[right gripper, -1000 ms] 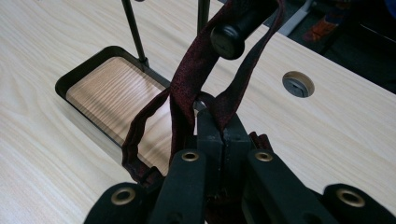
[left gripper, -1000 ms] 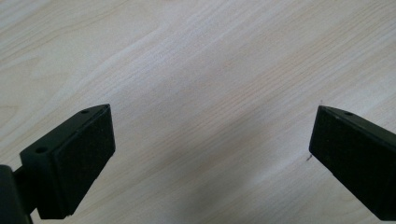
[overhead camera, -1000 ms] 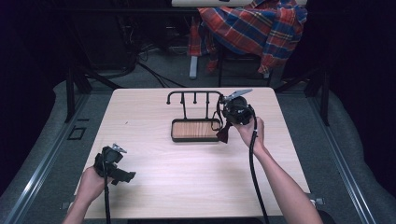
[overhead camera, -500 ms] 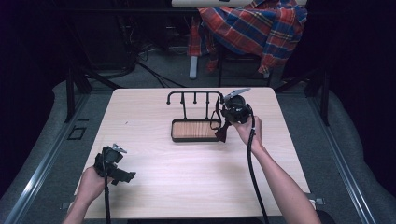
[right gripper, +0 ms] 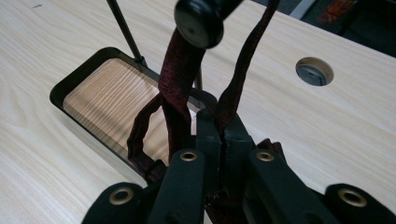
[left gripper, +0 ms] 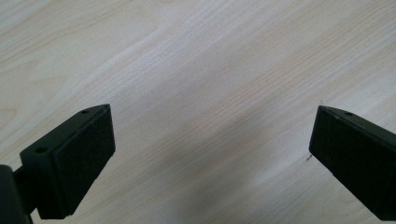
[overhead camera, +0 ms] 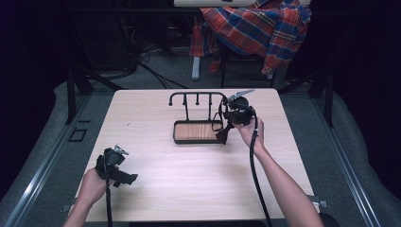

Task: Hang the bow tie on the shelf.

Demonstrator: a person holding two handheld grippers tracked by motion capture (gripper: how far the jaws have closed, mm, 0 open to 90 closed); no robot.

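2 grippers: right gripper [right gripper: 223, 140] pinches strap [right gripper: 175, 84] (probably fabric); left gripper [left gripper: 210, 154] gapes.

Tables: one light wooden rectangular table [overhead camera: 198, 184], with one round cable hole [right gripper: 314, 71] seen in the right gripper view.
Racks: one black metal rack with a wood-lined tray base [overhead camera: 196, 132], toward 12 o'clock on the table.
Rack hooks: three short pegs hang from its top bar [overhead camera: 198, 94], as far as the high view shows.
Straps: one dark red fabric strap [right gripper: 180, 79], looped over the rack's end at 1 o'clock.
Grippers: two black two-jaw grippers, one at 7 o'clock [overhead camera: 124, 177], one at 1 o'clock [overhead camera: 222, 137].
Hands: two, one per gripper [overhead camera: 92, 184] [overhead camera: 248, 132].
Plaid cloths: one red-and-blue plaid cloth [overhead camera: 255, 28] beyond the table at 12 o'clock.
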